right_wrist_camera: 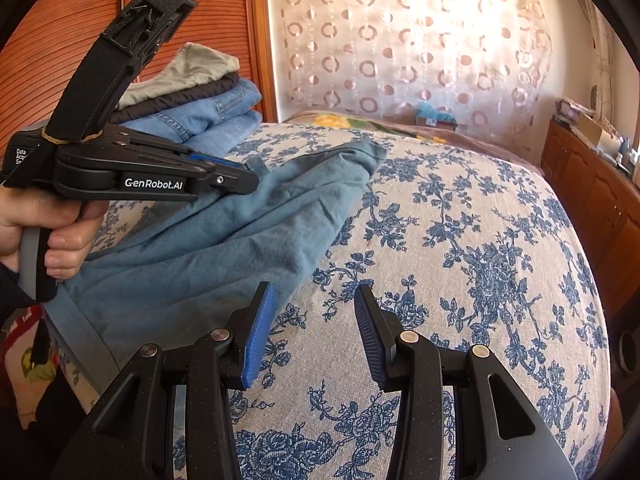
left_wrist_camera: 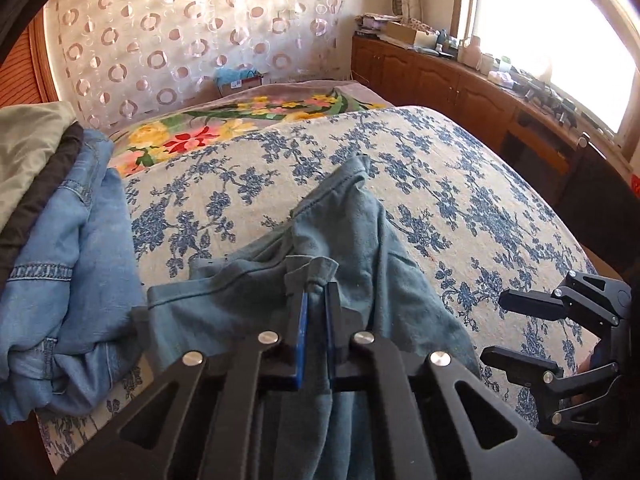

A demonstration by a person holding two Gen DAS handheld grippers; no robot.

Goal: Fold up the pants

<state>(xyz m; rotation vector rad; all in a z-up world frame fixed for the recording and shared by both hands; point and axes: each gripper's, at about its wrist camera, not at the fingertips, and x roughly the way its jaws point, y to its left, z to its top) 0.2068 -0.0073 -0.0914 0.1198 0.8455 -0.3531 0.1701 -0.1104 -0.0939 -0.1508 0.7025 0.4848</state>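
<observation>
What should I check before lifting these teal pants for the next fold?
1. Left gripper shut on the teal pants: ok, cloth is pinched between its pads.
2. Right gripper holding cloth: not ok, open over bare bedspread.
3. Pants spread flat: not ok, bunched and creased.
4. Room on the bedspread right of the pants: ok.
5. Folded stack apart from the pants: cannot tell, the left gripper hides the gap.
</observation>
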